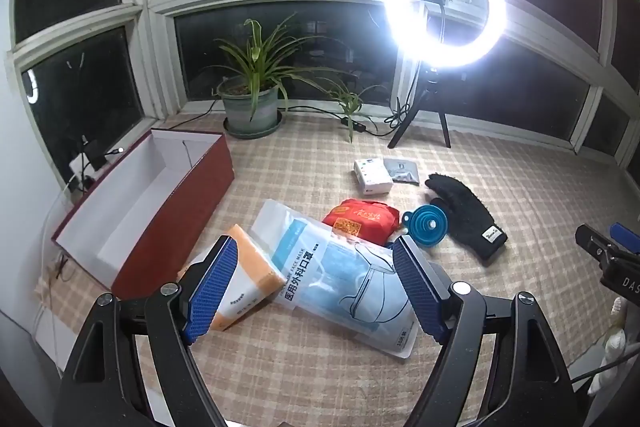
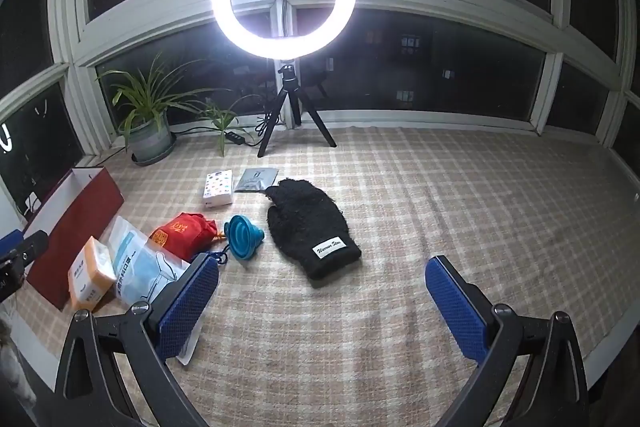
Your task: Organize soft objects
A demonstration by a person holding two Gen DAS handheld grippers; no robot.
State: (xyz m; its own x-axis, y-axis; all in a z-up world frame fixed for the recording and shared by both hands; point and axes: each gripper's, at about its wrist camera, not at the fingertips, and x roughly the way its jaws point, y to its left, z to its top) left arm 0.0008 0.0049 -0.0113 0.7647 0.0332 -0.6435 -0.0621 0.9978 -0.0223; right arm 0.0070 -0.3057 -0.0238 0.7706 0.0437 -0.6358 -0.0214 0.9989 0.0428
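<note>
left gripper wide open, empty, above the face-mask pack and orange tissue pack beside the open red box. right gripper also wide, empty, near the black glove. risk: slick mask film may slip; blue funnel touching glove could drag along.

Both grippers, left and right, have black arms, silver screws and blue textured jaws.
</note>
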